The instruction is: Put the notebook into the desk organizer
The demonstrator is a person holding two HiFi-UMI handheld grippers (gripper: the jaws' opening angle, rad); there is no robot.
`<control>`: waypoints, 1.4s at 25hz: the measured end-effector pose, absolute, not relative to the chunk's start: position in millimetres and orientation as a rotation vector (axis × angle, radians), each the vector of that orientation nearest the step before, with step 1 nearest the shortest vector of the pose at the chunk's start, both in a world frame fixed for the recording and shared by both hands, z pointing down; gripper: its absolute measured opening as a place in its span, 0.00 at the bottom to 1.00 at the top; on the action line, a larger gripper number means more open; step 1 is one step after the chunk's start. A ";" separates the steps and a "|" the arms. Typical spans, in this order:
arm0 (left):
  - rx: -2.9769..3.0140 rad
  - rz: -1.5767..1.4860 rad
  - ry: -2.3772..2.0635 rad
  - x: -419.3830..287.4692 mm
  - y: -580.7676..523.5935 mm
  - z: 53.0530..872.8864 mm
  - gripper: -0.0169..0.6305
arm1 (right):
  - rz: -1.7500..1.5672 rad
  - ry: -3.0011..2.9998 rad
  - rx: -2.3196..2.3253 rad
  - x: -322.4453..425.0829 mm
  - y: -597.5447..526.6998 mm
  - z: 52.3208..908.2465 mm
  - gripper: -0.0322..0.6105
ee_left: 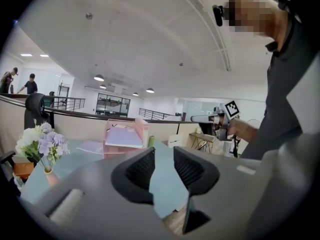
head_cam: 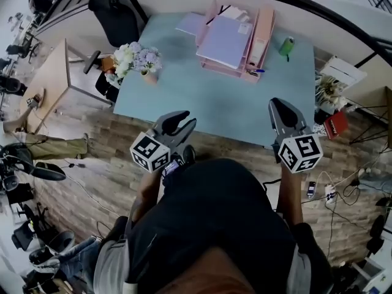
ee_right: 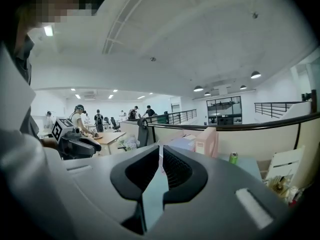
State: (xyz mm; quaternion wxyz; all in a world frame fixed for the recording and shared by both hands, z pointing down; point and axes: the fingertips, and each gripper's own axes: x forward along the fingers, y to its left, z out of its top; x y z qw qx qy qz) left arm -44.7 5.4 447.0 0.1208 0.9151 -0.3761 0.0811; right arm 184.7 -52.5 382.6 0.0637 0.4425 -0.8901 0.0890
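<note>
A pink desk organizer (head_cam: 254,41) stands at the far side of the pale blue table (head_cam: 214,103), with a large lavender notebook (head_cam: 225,41) lying across its trays. A second lavender notebook (head_cam: 190,23) lies flat on the table just left of it. My left gripper (head_cam: 187,120) hovers at the table's near edge, shut and empty. At the near right edge, my right gripper (head_cam: 275,103) is also shut with nothing in it. The left gripper view shows the organizer (ee_left: 125,136) far beyond my left gripper (ee_left: 164,151). In the right gripper view my right gripper (ee_right: 160,149) points toward the organizer (ee_right: 206,141).
A vase of flowers (head_cam: 138,60) stands at the table's left edge, and a green can (head_cam: 286,46) sits right of the organizer. A black chair (head_cam: 113,17) is at the far left corner, next to a wooden desk (head_cam: 52,81). Cables (head_cam: 334,195) lie on the floor.
</note>
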 end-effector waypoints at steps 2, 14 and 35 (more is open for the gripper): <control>2.703 0.234 -1.047 -49.3 -6.0 444.2 0.30 | 0.268 -2.663 1.385 180.6 -54.3 380.2 0.06; 2.770 0.221 -0.871 -107.6 -56.0 443.7 0.30 | 0.252 -2.545 1.562 131.5 -69.0 366.3 0.06; 2.797 0.210 -0.607 -166.1 -92.3 466.9 0.30 | 0.288 -2.356 1.753 75.9 -71.6 366.7 0.06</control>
